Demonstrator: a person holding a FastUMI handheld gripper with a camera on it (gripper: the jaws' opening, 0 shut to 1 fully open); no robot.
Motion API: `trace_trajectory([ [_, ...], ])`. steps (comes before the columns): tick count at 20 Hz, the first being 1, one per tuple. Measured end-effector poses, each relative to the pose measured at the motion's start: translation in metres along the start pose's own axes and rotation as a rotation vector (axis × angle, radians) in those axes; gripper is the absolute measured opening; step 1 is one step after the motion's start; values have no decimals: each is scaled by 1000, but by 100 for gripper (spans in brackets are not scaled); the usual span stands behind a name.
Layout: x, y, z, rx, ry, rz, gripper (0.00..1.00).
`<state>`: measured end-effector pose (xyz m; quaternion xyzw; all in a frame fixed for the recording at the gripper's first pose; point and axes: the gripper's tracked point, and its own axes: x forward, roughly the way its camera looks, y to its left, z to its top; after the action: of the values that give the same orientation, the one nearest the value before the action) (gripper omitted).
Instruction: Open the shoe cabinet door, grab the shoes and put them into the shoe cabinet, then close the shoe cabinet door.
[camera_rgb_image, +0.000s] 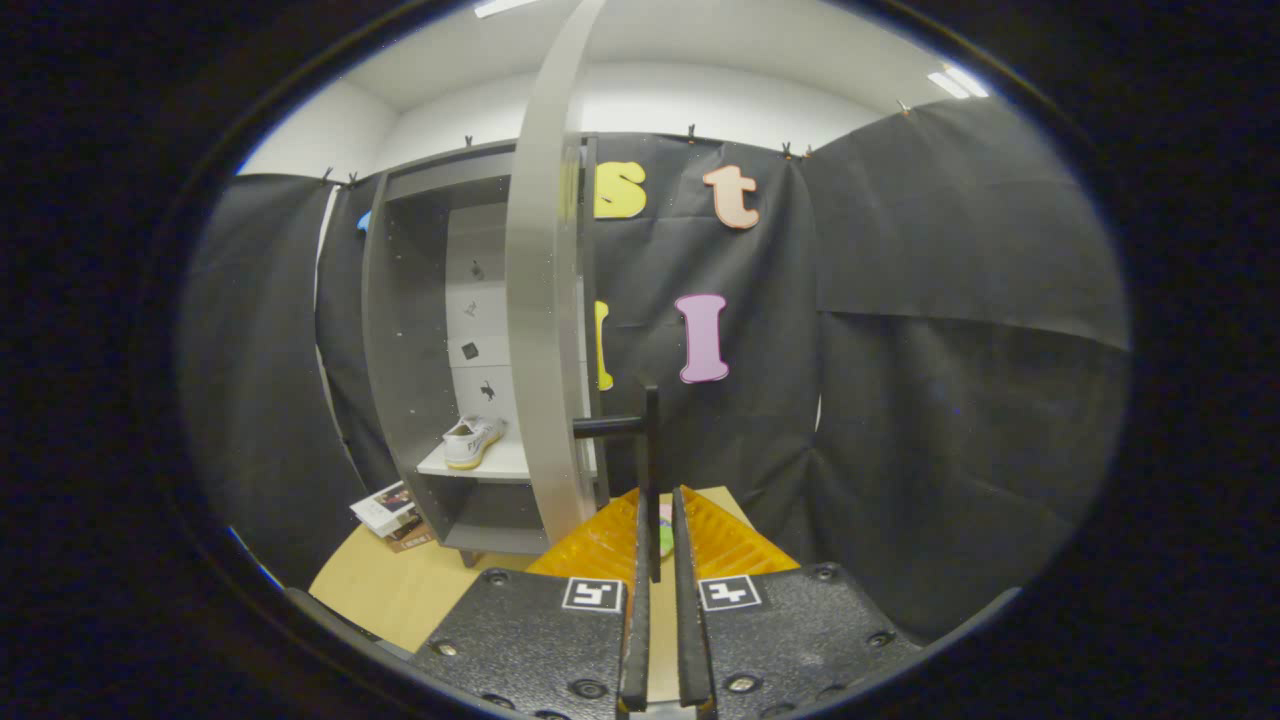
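Gripper view: gripper (660, 520) fingers clamped on door handle (650, 440); shoe (472, 441) shelved beyond. Swing shut smoothly, keeping hold.

Booklets (392, 515) beside yellow crate (720, 545)

You're looking at black cloth (950, 330) draped as the booth wall, clipped along its top edge and wrinkled on the right side. White room wall (700, 100) rises above it, curving into a white ceiling with strip lights (955, 82) lit at the top. Below sits a light wooden table (400, 590) with a rounded front-left corner. A small stack of booklets (392, 515) lies at the table's far-left edge, against the cloth.
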<state>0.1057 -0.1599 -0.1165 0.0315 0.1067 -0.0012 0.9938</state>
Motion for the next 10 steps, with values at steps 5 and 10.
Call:
trace_trajectory([
  [5, -4, -13, 2, -83, -18, -13, 20],
  [10, -13, -3, -2, -87, -5, -7, 20],
])
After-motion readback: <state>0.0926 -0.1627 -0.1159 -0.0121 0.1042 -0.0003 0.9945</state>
